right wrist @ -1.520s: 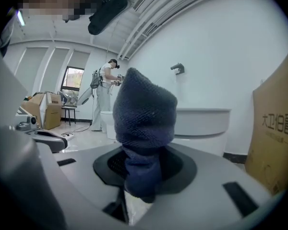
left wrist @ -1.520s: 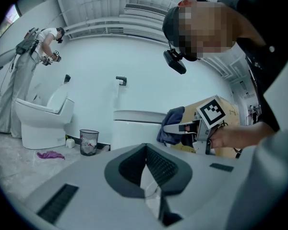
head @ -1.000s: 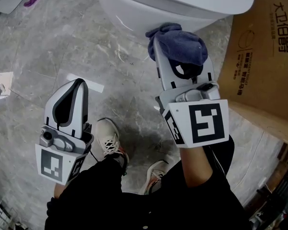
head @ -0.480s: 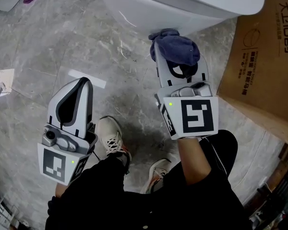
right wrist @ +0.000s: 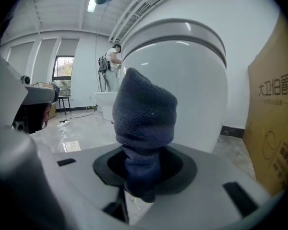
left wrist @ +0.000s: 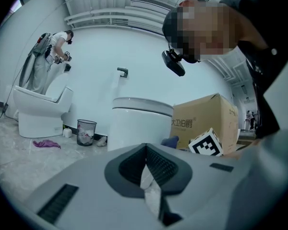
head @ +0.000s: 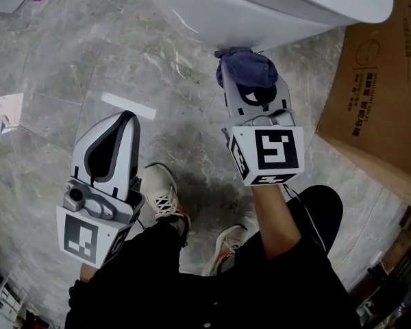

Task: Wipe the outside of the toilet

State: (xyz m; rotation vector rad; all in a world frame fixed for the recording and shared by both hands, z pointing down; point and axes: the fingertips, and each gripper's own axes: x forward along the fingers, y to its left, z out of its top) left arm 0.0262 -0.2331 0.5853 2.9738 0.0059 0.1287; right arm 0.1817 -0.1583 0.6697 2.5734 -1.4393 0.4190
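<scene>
The white toilet (head: 260, 5) fills the top of the head view, and its bowl (right wrist: 192, 90) rises straight ahead in the right gripper view. My right gripper (head: 250, 74) is shut on a dark blue cloth (head: 250, 67), which bunches out of the jaws (right wrist: 144, 128) and touches the lower front of the bowl. My left gripper (head: 123, 118) hangs low at the left over the floor, well away from the toilet (left wrist: 139, 121), jaws shut with nothing between them.
A brown cardboard box (head: 380, 81) stands close on the right of the toilet. The person's shoes (head: 161, 194) are on the grey marble floor below the grippers. Farther off are a second toilet (left wrist: 38, 111), a waste bin (left wrist: 85, 131) and a purple rag (left wrist: 45, 143).
My right gripper has pushed the cloth forward and up toward the bowl's underside. The left gripper has drifted slightly right.
</scene>
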